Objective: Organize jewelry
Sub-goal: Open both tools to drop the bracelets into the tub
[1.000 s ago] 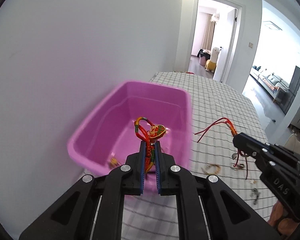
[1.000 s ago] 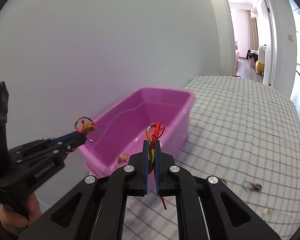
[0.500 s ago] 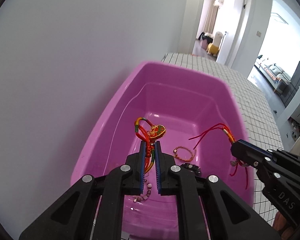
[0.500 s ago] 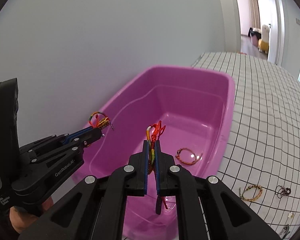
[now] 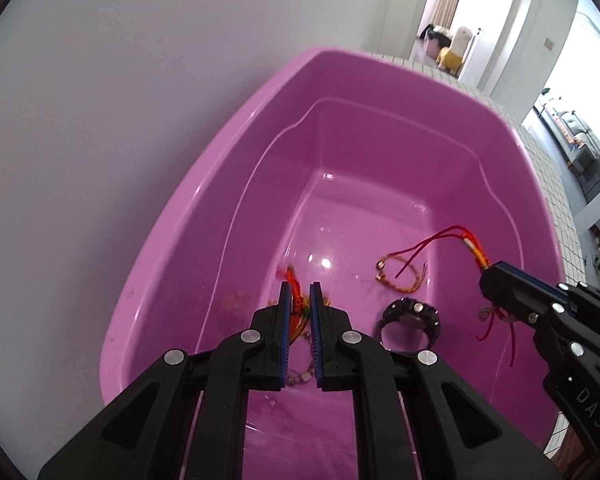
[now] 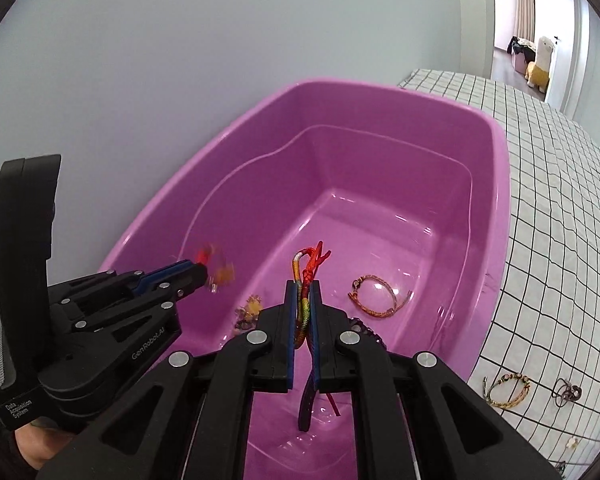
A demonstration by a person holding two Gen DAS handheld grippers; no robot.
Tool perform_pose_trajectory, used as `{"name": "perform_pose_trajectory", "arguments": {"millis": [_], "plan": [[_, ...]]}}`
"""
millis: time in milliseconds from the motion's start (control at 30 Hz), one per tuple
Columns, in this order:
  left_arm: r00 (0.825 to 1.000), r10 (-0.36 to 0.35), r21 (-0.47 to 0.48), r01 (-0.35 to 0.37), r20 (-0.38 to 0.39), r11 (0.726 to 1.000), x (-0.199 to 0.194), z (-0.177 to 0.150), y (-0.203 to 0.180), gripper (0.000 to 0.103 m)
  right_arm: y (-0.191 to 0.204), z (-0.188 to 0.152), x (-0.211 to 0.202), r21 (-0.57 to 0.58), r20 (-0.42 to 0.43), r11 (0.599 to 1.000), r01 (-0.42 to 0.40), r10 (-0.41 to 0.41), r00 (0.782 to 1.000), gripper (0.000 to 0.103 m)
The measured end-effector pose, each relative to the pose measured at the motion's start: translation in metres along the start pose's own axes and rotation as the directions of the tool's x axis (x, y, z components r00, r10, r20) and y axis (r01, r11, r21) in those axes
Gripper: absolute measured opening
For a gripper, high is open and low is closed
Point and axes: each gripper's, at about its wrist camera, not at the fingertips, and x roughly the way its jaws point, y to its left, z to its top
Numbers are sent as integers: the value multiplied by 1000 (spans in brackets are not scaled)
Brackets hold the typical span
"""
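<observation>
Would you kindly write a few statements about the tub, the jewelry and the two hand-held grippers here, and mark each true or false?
1. Both hand-held grippers are over the pink tub. True.
2. The right hand-held gripper holds nothing. False: it is shut on a braided cord bracelet with red strands.
3. A woven bracelet lies on the tub floor. True.
4. The tub stands on a bare wooden floor. False: it stands on a checked cloth.
5. All the jewelry is in the tub. False: a beaded bracelet and a dark piece lie on the cloth.
6. A black band lies in the tub. True.
</observation>
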Motion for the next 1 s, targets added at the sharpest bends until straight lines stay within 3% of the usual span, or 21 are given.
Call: {"name": "perform_pose_trajectory", "arguments": {"millis": [33,67,100,133,167,200,267,333,1000], "plan": [[1000,2,-4,-2,-7,1000,1,0,1,11,-2,1,1,4,-1,1000,3,-3,1000,8],[1000,6,-7,-6,-8,1000,1,0,2,20,-3,1,1,7,-3,1000,8,-8,1000,18],[1000,16,-8,-16,-6,1000,-1,0,2,30,-4,2,0,10,4,1000,12,-12,1000,38],[1000,6,-5,-6,2,1000,-2,0,2,43,-2,2,-6,13,20,1000,15,-16,1000,45],[1000,-22,6,22,12,1000,-6,0,-1,55,-3,3,-11,16,37,1000,21,-22,999,50],[999,-36,17,36,19,999,-10,-1,-5,60,-5,4,-15,18,43,1000,25,-26,999,50],[998,27,38,-29,53,999,-16,0,-13,98,-8,6,-21,21,54,999,35,-36,998,50],[994,35,51,-41,99,998,-25,-1,-16,97,-8,2,-27,26,61,999,36,-37,997,51],[996,-16,92,8,87,996,-49,-18,-23,97,-14,-33,-66,121,104,993,-3,-10,995,60]]}}
